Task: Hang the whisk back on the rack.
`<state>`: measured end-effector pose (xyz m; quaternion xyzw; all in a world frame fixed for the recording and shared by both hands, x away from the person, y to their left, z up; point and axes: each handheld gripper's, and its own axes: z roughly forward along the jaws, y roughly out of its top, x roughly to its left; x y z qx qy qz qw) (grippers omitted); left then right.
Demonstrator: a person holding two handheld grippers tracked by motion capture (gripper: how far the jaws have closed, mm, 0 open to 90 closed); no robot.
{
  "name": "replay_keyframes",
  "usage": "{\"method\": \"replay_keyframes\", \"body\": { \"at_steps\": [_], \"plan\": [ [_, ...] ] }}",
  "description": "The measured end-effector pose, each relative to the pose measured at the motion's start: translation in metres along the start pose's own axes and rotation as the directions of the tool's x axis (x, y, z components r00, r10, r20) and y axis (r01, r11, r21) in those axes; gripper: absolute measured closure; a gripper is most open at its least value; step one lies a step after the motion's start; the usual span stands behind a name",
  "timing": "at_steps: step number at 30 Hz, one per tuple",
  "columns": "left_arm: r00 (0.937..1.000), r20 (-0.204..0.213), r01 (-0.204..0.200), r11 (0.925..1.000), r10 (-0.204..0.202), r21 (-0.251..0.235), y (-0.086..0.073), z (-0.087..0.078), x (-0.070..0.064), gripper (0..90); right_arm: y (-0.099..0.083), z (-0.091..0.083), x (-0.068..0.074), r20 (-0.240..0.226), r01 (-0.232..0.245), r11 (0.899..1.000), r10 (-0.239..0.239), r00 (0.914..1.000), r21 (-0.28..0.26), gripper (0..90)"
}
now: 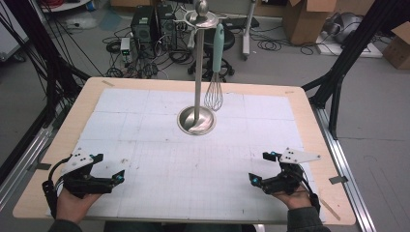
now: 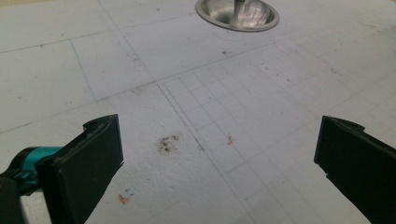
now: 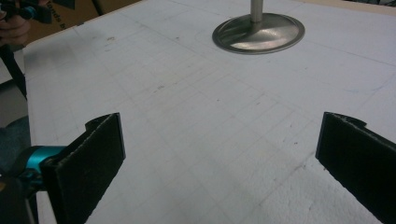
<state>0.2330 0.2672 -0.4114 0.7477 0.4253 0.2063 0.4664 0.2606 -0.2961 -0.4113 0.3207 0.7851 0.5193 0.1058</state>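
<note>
The whisk (image 1: pixel 214 72) hangs upright by its pale green handle from the top ring of the metal stand (image 1: pixel 197 67) at the far middle of the counter (image 1: pixel 309 121), wire end down and just above the stand's round base. It lies well ahead of both tongs, a little to the right of the pole, so I judge the right tongs (image 1: pixel 259 168) slightly nearer than the left tongs (image 1: pixel 110 167). Both rest near the front edge with jaws spread wide, holding and touching nothing.
</note>
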Motion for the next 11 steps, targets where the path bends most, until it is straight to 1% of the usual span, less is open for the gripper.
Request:
{"method": "replay_keyframes", "body": {
  "at_steps": [5,7,11],
  "plan": [
    [1.0,0.004,-0.003,1.0,0.003,0.006,-0.0005,0.001,0.0,1.7,-0.0022,-0.0013,0.0038,-0.004,0.018,1.0,-0.018,0.9998,0.01,0.5],
    [1.0,0.005,-0.006,1.0,0.006,0.007,-0.0006,0.0017,0.0,1.7,-0.0019,-0.0007,0.0043,-0.007,0.018,1.0,-0.018,0.9998,0.012,0.5],
    [1.0,0.007,-0.003,1.0,0.003,0.009,-0.0005,0.0028,-0.0001,1.7,-0.0013,0.0011,0.0019,-0.004,0.025,1.0,-0.025,0.9997,0.011,0.5]
  ]
}}
